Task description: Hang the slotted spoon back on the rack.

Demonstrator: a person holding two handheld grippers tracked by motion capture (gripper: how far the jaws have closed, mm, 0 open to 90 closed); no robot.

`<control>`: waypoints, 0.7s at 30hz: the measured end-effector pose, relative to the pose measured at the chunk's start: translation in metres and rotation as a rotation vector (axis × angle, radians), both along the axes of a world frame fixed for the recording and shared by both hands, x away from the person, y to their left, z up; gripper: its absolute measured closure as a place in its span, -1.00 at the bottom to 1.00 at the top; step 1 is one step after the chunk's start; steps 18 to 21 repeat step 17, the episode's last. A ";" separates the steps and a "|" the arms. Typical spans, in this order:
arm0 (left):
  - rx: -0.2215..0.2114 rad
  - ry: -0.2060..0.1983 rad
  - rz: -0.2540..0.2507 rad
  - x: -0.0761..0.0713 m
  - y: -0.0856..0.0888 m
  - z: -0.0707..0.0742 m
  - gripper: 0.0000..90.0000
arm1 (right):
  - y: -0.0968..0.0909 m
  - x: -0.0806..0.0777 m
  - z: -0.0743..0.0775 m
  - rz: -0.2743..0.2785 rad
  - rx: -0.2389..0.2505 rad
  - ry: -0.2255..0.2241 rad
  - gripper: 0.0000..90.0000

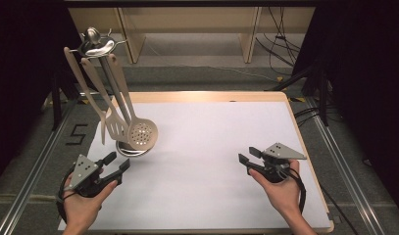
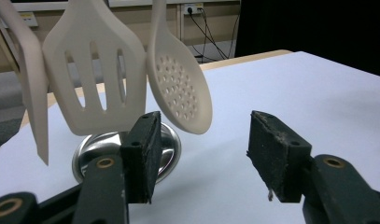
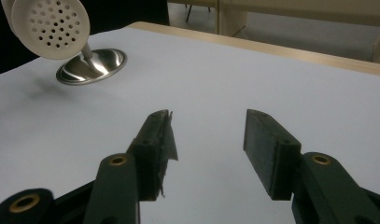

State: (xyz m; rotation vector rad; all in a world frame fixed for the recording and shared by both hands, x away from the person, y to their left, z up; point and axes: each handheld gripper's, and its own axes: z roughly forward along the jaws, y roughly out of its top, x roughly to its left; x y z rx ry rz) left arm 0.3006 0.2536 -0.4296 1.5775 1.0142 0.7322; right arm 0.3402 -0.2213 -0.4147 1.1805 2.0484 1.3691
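Both hand-held grippers sit at the near edge of the white-covered table [image 1: 211, 161], each gripped by a bare hand. At the near left, the left black two-jaw gripper [image 1: 117, 163] has its jaws spread wide with nothing between them, aimed up and to the right toward the utensil stand just beyond it. Well apart at the near right, the right black two-jaw gripper [image 1: 249, 155] also stands released and empty, its jaws pointing left across the bare sheet. Past the left gripper rises the shiny steel utensil stand [image 1: 96, 46] on its round polished base [image 2: 92, 151], and from its top ring hang three cream plastic utensils, long axes close to vertical, handles up and heads down near the base: a perforated round skimmer [image 1: 142, 133], a slotted turner [image 1: 117, 129] beside it, and a narrow plain spatula [image 1: 103, 125] on the far left. Beyond the table's light wooden rim lie grey floor, pale wooden furniture legs and black cables against dark surroundings.
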 end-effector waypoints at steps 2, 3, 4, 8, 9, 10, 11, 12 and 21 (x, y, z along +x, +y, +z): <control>-0.001 -0.003 0.018 -0.001 0.001 -0.004 -0.03 | 0.000 0.000 -0.001 -0.007 -0.001 0.006 0.14; 0.001 -0.004 0.021 -0.001 0.002 -0.007 -0.03 | -0.002 0.002 -0.001 0.006 -0.011 -0.009 0.14; -0.004 -0.008 0.024 -0.001 0.003 -0.010 -0.03 | -0.001 0.000 -0.002 -0.005 -0.008 0.004 0.14; 0.005 0.025 0.038 -0.001 0.008 -0.018 -0.03 | -0.001 0.000 -0.005 -0.007 0.000 0.019 0.14; 0.007 0.028 0.045 0.000 0.010 -0.019 -0.03 | -0.003 0.002 -0.005 0.001 -0.028 0.003 0.14; 0.007 0.025 0.048 0.001 0.012 -0.020 -0.03 | -0.004 0.002 -0.006 0.000 -0.030 0.001 0.13; 0.000 0.033 0.060 0.001 0.012 -0.021 -0.03 | -0.003 0.001 -0.007 -0.012 -0.012 0.031 0.13; 0.003 0.043 0.062 0.001 0.014 -0.021 -0.03 | -0.002 0.001 -0.008 -0.015 0.006 0.032 0.13; 0.002 0.053 0.069 0.002 0.014 -0.023 -0.03 | -0.005 0.004 -0.011 -0.002 -0.029 0.017 0.12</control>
